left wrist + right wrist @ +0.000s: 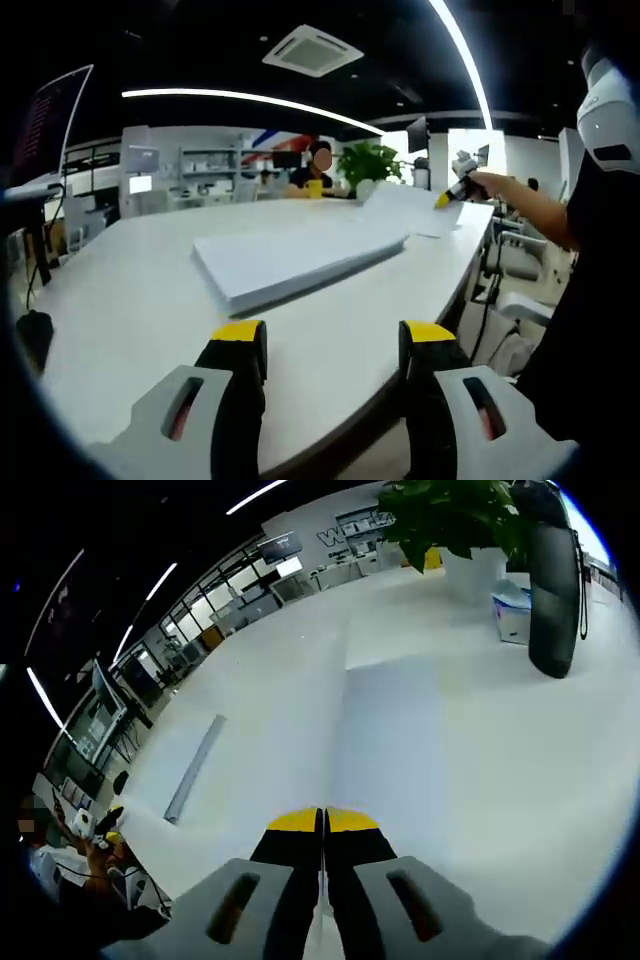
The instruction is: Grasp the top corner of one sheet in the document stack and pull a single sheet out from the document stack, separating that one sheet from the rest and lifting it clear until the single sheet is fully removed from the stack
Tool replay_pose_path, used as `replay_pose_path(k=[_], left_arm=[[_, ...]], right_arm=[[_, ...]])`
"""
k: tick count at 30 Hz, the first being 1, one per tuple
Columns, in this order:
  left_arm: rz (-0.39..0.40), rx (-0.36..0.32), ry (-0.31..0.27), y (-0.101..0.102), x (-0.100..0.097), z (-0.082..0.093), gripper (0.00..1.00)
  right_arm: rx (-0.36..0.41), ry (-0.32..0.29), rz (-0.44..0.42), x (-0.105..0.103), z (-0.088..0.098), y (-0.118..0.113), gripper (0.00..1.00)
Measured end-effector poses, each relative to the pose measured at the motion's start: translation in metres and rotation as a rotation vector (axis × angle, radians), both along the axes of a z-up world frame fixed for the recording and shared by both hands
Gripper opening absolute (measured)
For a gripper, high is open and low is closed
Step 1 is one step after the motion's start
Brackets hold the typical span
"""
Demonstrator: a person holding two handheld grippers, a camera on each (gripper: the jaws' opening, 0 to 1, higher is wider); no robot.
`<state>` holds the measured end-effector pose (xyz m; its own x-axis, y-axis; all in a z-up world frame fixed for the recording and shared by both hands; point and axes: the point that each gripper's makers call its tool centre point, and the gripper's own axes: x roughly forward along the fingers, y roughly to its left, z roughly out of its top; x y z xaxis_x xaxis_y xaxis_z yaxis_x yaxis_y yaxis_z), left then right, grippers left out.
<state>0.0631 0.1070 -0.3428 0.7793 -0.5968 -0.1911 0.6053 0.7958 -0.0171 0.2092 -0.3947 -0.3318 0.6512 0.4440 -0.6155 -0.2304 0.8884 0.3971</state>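
Observation:
The thick white document stack [290, 262] lies flat on the white table [130, 300], just beyond my open left gripper [334, 335], which has nothing between its yellow-tipped jaws. Farther off on the right of the left gripper view, my right gripper [452, 190] holds a single white sheet [405, 210] by its corner, apart from the stack and above the table's far end. In the right gripper view, the right gripper [322, 822] is shut on that sheet [400, 740], which spreads out ahead of the jaws. The stack [185, 755] lies to the left, with the left gripper [100, 830] beyond it.
A potted plant [450, 520] in a white pot, a tall black object [555, 590] and a small box [515, 610] stand at the table's far end. A person sits behind a yellow cup [314, 186]. Office chairs [520, 260] line the table's right edge.

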Motion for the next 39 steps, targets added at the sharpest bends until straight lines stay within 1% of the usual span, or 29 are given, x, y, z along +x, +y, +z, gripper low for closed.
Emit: replay_pose_path(k=[2,5,6,7,14,19,23,26,30,36,39], left_arm=[[0.0,0.001,0.002,0.001,-0.001,-0.001,0.53],[0.007,0.0,0.003,0.003,-0.001,-0.002,0.53],[0.009,0.0,0.003,0.003,0.0,-0.002,0.53],[0.01,0.0,0.002,0.003,0.0,-0.002,0.53],[0.005,-0.002,0.008,0.001,0.001,-0.004,0.53],[0.01,-0.003,0.009,0.003,0.0,-0.005,0.53],[0.015,0.0,0.008,0.006,0.0,-0.005,0.53],[0.015,0.002,0.009,0.006,0.001,-0.005,0.53],[0.009,0.0,0.01,0.003,0.002,-0.006,0.53],[0.01,-0.002,0.009,0.003,0.002,-0.005,0.53],[0.012,-0.001,0.01,0.004,0.002,-0.005,0.53]], right_arm=[[-0.029,0.017,-0.012,0.001,-0.008,-0.004,0.02],[-0.124,0.04,-0.021,-0.001,-0.02,-0.009,0.02],[-0.151,0.045,-0.024,0.004,-0.022,-0.019,0.02],[-0.172,0.048,-0.029,0.004,-0.024,-0.02,0.02],[-0.169,0.051,-0.045,0.012,-0.028,-0.029,0.02],[-0.173,0.051,-0.073,0.011,-0.034,-0.035,0.02],[-0.191,0.039,-0.074,0.012,-0.037,-0.039,0.02],[-0.197,0.023,-0.072,0.018,-0.036,-0.044,0.02],[-0.243,0.005,-0.06,0.016,-0.036,-0.041,0.02],[-0.296,0.001,-0.059,0.019,-0.036,-0.048,0.02],[-0.335,-0.008,-0.061,0.02,-0.035,-0.052,0.03]])
